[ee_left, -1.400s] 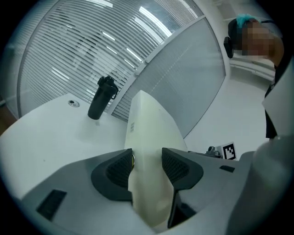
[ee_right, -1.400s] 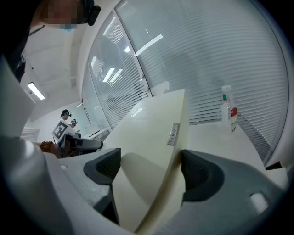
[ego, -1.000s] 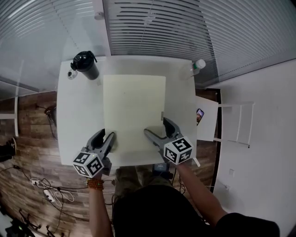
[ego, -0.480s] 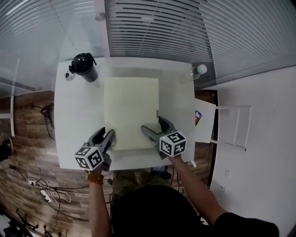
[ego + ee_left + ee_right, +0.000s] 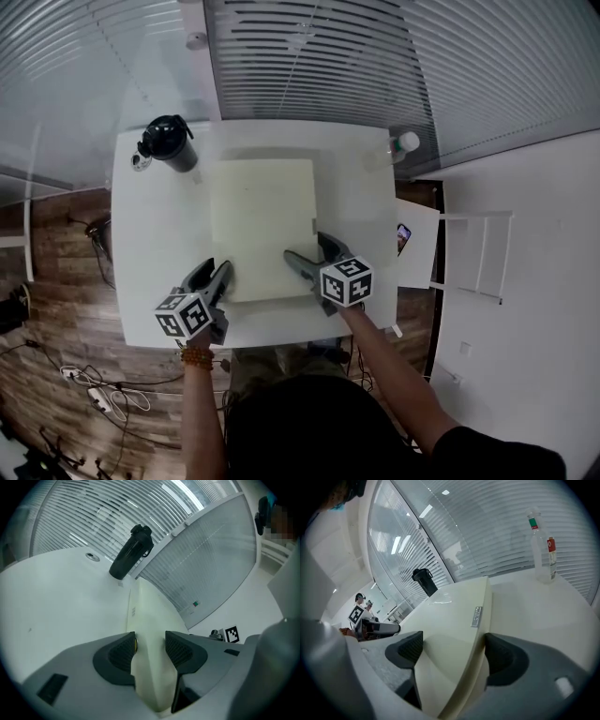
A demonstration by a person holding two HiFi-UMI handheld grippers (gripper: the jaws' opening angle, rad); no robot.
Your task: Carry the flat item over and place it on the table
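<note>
One white surface (image 5: 150, 234). One flat cream board (image 5: 262, 216) over its middle. One black flask (image 5: 169, 141) at the far left corner, and one small round piece (image 5: 140, 161) just beside it. One clear plastic bottle (image 5: 401, 145) at the far right corner. Two claws toward the near edge: left claw (image 5: 217, 272), right claw (image 5: 307, 247).

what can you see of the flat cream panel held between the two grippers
The panel is a thin, stiff-looking rectangle, pale cream and smooth with a slight sheen. A small grey label sits near its right edge. It lies roughly level over the white table, between a black flask and a clear bottle. The left gripper and the right gripper clamp its near end, one at each side. Whether its underside touches the table can't be told.
</note>
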